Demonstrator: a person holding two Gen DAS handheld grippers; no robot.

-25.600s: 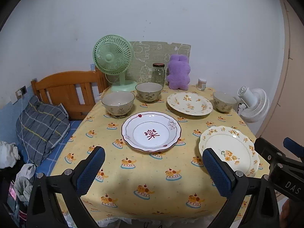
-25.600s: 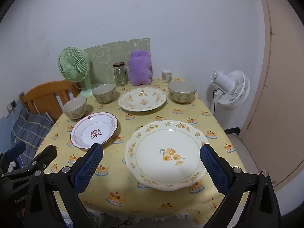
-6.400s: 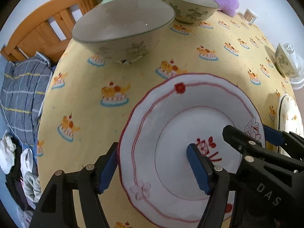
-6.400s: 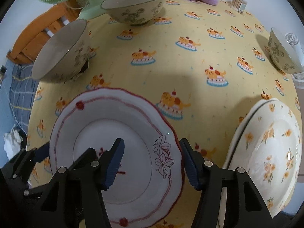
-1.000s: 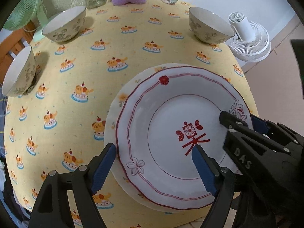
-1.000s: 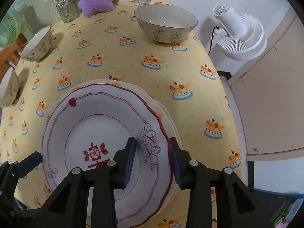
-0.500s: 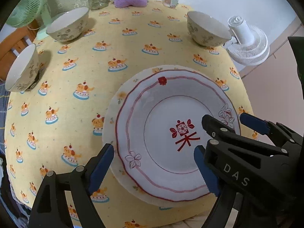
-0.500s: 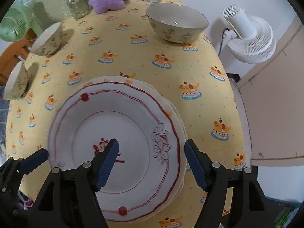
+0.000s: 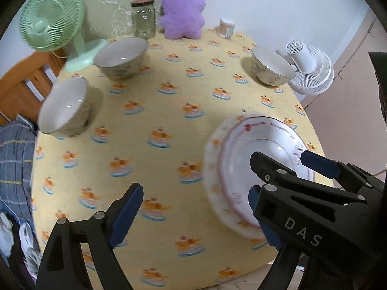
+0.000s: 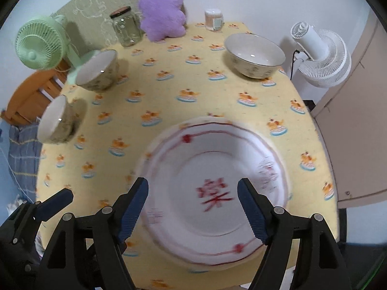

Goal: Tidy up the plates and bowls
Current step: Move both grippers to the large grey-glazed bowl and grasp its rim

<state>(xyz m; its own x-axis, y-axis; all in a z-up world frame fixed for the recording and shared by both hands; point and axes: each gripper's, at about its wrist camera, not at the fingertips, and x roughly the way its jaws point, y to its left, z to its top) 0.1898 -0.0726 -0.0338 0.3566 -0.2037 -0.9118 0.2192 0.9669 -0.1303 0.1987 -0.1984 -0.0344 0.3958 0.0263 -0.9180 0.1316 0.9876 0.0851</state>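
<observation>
A white plate with a red rim and red mark (image 10: pixel 215 188) lies on top of a stack of plates near the table's front right edge; it also shows in the left wrist view (image 9: pixel 244 159). My right gripper (image 10: pixel 193 207) is open and empty above it. My left gripper (image 9: pixel 196 212) is open and empty over the tablecloth, left of the stack. Three floral bowls stand apart: one at the left edge (image 9: pixel 64 107), one at the back left (image 9: pixel 121 56), one at the back right (image 9: pixel 271 66).
At the back stand a green fan (image 9: pixel 52 21), a glass jar (image 9: pixel 143 17), a purple plush toy (image 9: pixel 182 15) and a small container (image 9: pixel 226 27). A white fan (image 10: pixel 321 58) stands off the table's right side. A wooden headboard (image 9: pixel 21 82) is at the left.
Both grippers have pulled back and up from the plate stack. The left gripper has swung left, so the stack now sits to its right. The plates stay stacked on the table.
</observation>
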